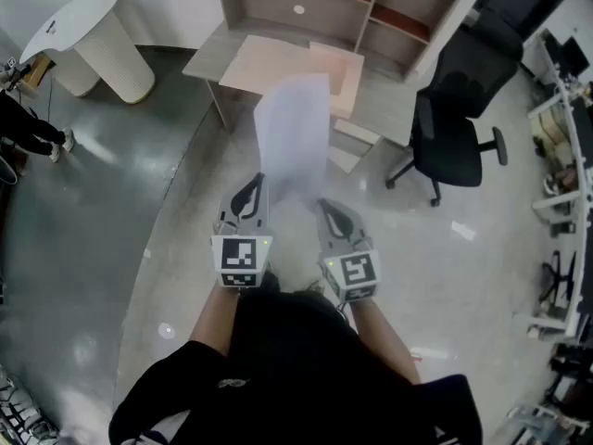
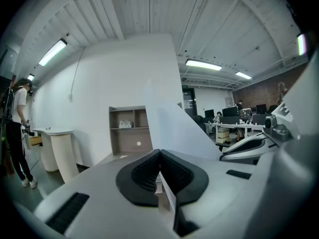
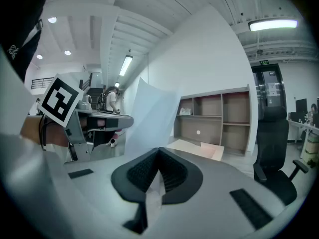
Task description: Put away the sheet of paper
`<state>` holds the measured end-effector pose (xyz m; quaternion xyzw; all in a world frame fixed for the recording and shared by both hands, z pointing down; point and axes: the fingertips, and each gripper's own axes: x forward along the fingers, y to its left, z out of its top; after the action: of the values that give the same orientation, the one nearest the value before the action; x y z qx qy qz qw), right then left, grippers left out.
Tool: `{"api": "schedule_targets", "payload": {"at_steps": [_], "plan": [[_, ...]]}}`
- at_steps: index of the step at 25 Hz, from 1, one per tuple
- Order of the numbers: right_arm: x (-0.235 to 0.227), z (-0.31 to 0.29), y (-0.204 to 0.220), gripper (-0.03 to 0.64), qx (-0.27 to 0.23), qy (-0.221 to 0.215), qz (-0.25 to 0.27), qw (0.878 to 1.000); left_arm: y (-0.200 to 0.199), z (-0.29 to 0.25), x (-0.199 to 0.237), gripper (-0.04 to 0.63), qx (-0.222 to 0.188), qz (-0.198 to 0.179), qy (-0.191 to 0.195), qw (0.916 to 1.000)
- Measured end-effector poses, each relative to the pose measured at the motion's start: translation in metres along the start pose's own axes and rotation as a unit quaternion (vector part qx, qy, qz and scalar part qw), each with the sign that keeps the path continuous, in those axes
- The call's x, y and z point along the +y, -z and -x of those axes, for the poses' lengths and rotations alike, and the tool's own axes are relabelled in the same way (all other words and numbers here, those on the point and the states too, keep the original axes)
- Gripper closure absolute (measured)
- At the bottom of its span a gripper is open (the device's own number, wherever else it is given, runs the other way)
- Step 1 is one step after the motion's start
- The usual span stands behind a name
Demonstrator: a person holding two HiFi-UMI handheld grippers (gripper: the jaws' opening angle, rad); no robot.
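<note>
Thin white sheet of paper is hanging in the air just ahead of my two hand-held grippers, its near edge running between them. My left hand-held gripper is pinching one near corner with its jaws closed tight on it. My right hand-held gripper, just beside it, is pinching the other. I am judging the sheet very light, limp and easy to crease or tear, so holding both corners is suiting it. Beyond both grippers, a pale wooden counter is standing.

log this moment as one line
left gripper: shut on sheet of paper | right gripper: shut on same sheet | desk: ahead, not reached
</note>
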<state>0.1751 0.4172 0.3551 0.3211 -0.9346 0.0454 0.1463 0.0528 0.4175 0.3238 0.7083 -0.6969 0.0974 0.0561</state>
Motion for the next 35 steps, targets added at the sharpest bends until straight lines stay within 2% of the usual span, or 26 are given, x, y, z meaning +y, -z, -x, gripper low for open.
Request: {"api": "schedule_targets", "payload": {"at_steps": [8,16,20,29,35], "plan": [[0.019,-0.035,-0.002,0.600,-0.001,0.000,-0.009,1.000,0.008,-0.013,0.033,0.551,0.003,-0.004,0.010,0.9999],[0.021,-0.059,-0.007,0.600,0.009,0.021,0.004,1.000,0.007,-0.033,0.055,0.551,-0.002,0.007,0.028,0.9996],[0.024,-0.072,-0.009,0.600,0.008,0.030,0.003,1.000,0.010,-0.042,0.065,0.550,-0.003,0.001,0.039,0.9992],[0.043,-0.108,-0.015,0.600,0.015,0.049,-0.015,0.999,0.018,-0.051,0.098,0.550,0.007,-0.002,0.067,0.9977],[0.059,-0.120,-0.007,0.600,0.030,0.062,-0.024,0.997,0.034,-0.049,0.119,0.549,0.021,0.013,0.084,0.9961]]}}
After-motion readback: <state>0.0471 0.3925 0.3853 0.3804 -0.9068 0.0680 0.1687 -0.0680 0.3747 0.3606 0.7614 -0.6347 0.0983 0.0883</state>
